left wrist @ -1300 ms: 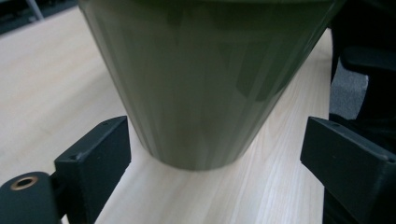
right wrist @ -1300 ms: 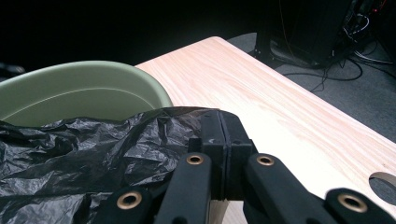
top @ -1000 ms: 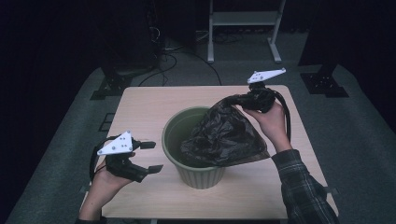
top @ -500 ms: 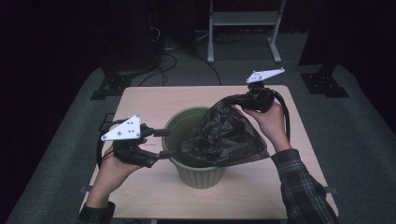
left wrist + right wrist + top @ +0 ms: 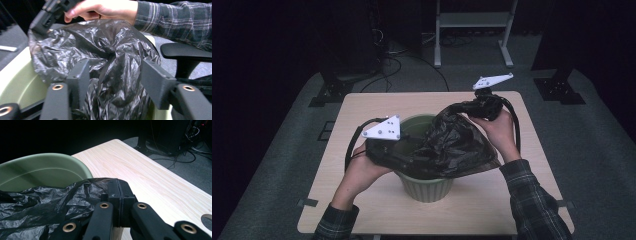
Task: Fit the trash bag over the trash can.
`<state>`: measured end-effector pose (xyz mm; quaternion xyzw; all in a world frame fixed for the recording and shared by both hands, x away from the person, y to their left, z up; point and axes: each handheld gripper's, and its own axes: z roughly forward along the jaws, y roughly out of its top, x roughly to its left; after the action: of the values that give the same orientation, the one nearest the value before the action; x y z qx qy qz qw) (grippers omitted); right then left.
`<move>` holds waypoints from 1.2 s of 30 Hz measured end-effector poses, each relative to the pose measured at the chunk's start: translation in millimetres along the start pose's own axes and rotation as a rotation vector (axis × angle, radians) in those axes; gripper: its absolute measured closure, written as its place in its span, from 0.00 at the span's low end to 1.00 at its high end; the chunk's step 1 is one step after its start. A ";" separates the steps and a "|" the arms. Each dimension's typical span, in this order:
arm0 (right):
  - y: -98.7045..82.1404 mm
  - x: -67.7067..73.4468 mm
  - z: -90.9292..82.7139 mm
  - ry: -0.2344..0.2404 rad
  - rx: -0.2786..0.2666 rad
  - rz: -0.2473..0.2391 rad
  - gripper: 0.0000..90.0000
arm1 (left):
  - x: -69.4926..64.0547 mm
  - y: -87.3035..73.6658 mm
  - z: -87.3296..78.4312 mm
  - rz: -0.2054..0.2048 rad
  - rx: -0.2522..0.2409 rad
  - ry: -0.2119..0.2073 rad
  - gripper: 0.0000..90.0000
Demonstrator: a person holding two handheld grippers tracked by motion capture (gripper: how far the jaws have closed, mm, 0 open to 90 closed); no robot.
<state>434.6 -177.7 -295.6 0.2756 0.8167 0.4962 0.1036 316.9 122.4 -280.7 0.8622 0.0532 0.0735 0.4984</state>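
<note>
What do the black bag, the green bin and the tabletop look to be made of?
Black bag: thin plastic film, glossy and crinkled, slightly see-through in the left gripper view. Green bin: probably moulded plastic, smooth matt wall with faint vertical ribs. Tabletop: pale wood or wood-look laminate, with straight grain lines; which one cannot be told.

Black bag (image 5: 457, 145), green bin (image 5: 424, 185), pale wood table (image 5: 492, 200) (sleeves (image 5: 537, 200) grey plaid).
</note>
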 end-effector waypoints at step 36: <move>-48.3 27.2 -73.2 0.068 -0.066 0.004 0.73 | 32.8 -24.7 -12.1 -0.110 0.078 0.117 1.00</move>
<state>362.9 -235.0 -299.0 0.2567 0.8025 0.5320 0.0839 346.5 150.5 -293.8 0.8710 0.1323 0.0940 0.4637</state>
